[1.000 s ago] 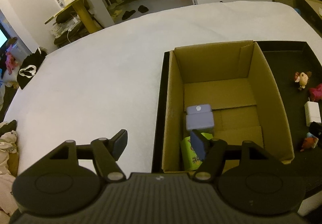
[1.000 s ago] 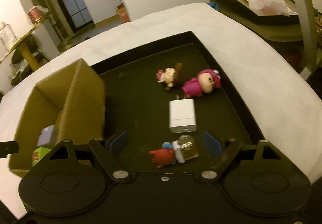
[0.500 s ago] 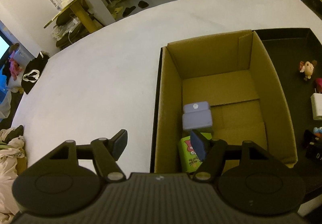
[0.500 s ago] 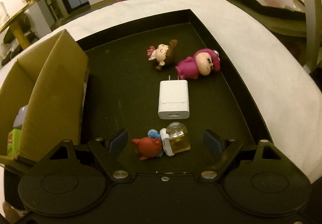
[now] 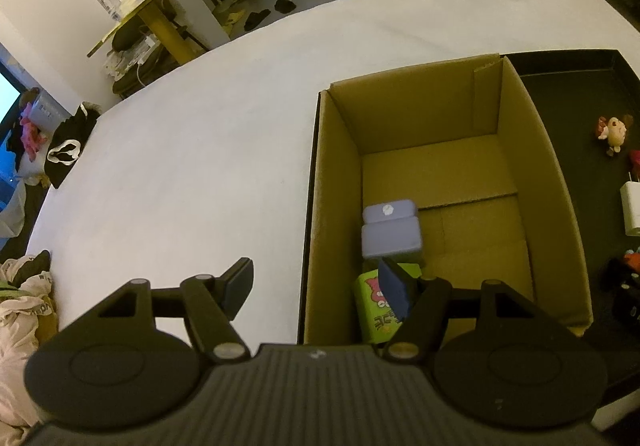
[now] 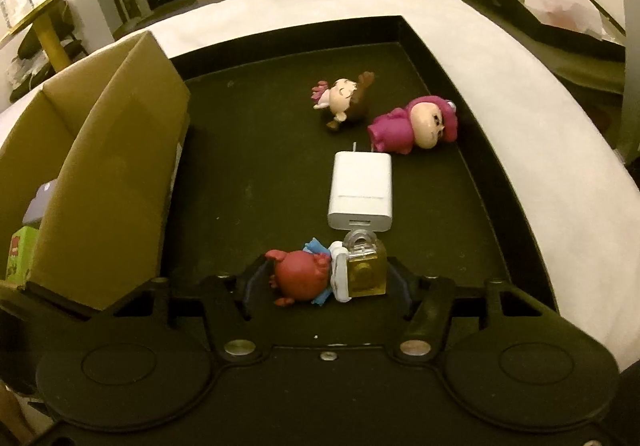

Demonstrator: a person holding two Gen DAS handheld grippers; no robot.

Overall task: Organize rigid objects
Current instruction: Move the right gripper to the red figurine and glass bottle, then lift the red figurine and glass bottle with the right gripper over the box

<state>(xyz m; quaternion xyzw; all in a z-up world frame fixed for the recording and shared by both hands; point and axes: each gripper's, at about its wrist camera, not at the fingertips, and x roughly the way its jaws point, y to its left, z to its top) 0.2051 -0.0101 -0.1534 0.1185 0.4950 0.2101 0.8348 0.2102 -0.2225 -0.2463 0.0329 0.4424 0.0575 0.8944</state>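
Observation:
A cardboard box (image 5: 332,205) stands in the left end of a black tray (image 6: 248,165). A purple box (image 5: 390,232) and a green box (image 5: 376,310) lie in it. My left gripper (image 5: 316,282) is open and empty, straddling the box's left wall from above. On the tray lie a red figure with a yellow cube (image 6: 320,274), a white charger (image 6: 362,191), a pink figure (image 6: 412,125) and a brown-haired figure (image 6: 344,97). My right gripper (image 6: 324,278) is open, its fingers on either side of the red figure, no contact visible.
The tray sits on a white-covered table (image 5: 180,165). The cardboard box wall (image 6: 116,181) rises just left of the right gripper. A second black tray with paper (image 6: 560,5) lies off the table to the far right. A yellow side table (image 5: 152,17) stands beyond the table.
My right gripper has moved forward and down, so the red figure and cube now lie between its fingers. My left gripper has drifted slightly over the box's left wall.

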